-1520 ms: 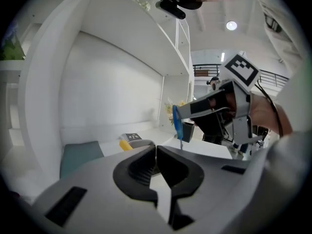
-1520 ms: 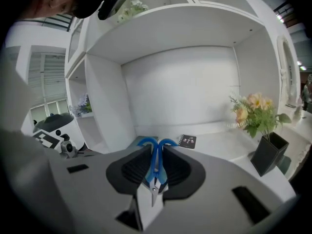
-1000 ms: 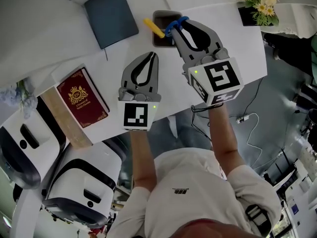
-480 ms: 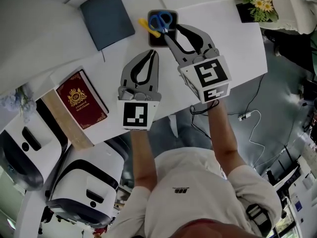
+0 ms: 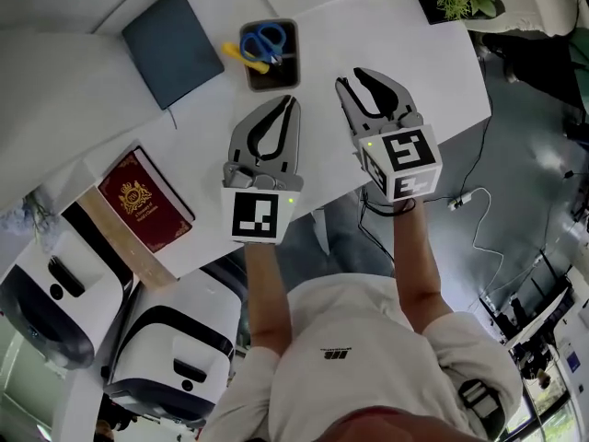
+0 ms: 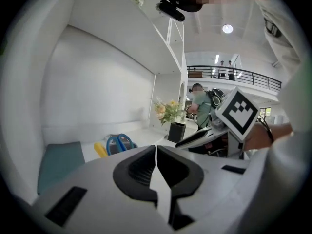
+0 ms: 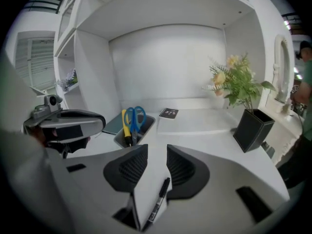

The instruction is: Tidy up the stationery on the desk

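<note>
Scissors [image 5: 266, 38] sit in the pen holder [image 5: 276, 77] by the desk's [image 5: 386, 35] far edge; my right gripper [image 5: 352, 78], jaws just opened, hovers over a loose, ungripped black marker [image 7: 159, 204]; my left gripper [image 5: 293, 100] is clenched, empty.

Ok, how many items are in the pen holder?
2. Blue scissors stand handles-up in the grey holder, and a yellow tool leans beside them. Anything shorter down inside may be hidden.

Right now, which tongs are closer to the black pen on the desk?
Right. The right tongs, jaws just opened, hang right over the black pen, which shows between them. The left tongs, shut, are off to its left.
</note>
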Tool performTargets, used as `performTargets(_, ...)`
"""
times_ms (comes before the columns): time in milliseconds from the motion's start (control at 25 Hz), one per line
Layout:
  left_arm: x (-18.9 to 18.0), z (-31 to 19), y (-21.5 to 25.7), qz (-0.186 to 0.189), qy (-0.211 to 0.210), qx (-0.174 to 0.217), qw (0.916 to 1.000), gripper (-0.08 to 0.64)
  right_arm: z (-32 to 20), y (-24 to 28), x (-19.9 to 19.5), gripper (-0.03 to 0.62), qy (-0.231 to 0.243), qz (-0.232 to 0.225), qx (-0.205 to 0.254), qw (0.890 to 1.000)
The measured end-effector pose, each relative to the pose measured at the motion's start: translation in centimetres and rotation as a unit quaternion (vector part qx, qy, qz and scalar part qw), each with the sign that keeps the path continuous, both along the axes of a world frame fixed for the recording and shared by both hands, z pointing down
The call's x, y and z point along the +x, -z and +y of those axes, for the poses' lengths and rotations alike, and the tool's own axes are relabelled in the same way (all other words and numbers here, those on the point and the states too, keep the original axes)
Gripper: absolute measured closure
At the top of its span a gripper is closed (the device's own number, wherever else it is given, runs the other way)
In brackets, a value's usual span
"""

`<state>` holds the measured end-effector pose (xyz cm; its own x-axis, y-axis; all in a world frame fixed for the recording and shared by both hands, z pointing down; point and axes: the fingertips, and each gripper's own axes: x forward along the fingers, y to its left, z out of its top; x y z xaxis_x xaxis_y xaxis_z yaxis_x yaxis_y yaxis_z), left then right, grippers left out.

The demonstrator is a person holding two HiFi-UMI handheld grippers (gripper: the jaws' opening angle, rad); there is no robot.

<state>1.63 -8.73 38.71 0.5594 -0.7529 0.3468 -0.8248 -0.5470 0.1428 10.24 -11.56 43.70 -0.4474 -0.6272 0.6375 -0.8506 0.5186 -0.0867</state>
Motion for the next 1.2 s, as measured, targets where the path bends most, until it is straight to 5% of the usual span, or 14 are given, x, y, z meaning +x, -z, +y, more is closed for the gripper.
performTargets(800, 3.7, 1.0, -4.1, -0.003, -0.031, -0.037, 0.9989, 0.56, 2.1, -9.4, 2.0, 0.492, 0.005, 0.052, -0.118, 0.992)
performTargets(1200, 3.0, 0.9, -4.0, -0.002, -0.023, -0.038, 0.999, 0.56, 1.7, -9.3, 1.7, 0.56, 0.011, 0.061, -0.119, 0.991)
